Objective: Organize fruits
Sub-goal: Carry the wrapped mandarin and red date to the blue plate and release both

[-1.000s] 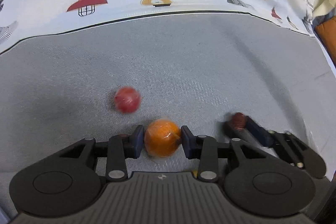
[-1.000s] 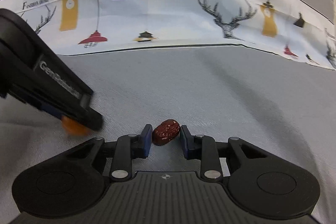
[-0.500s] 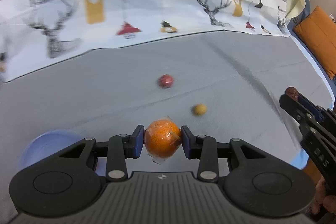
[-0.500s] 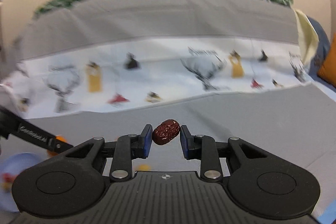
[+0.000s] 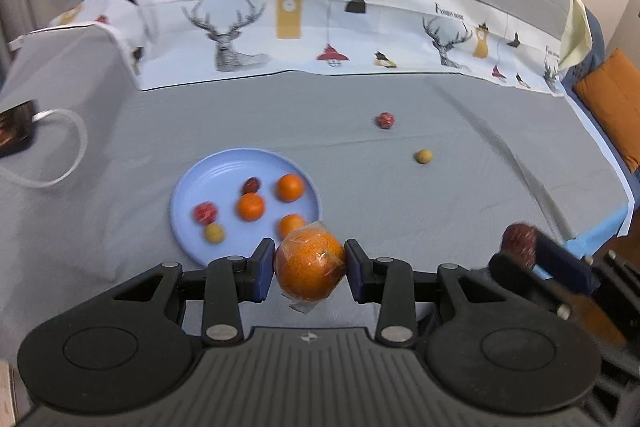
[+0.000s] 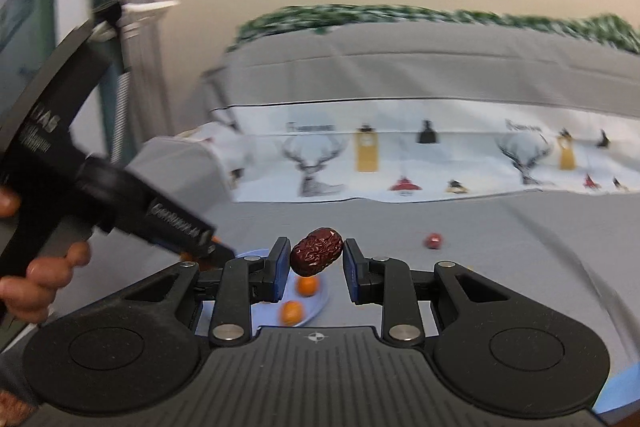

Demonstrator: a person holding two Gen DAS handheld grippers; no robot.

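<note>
Both grippers have lifted off the grey cloth toward the round blue plate (image 5: 188,203): left gripper (image 5: 310,269) clamps the plastic-wrapped orange (image 5: 310,265), right gripper (image 6: 316,257) clamps the wrinkled dark-red date (image 6: 316,251); drop-off comes next.

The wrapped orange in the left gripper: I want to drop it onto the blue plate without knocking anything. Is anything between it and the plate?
Nothing visible blocks the way. The wrapped orange hangs at the blue plate's near rim. Six fruits already lie on it; the far left part is bare.
</note>
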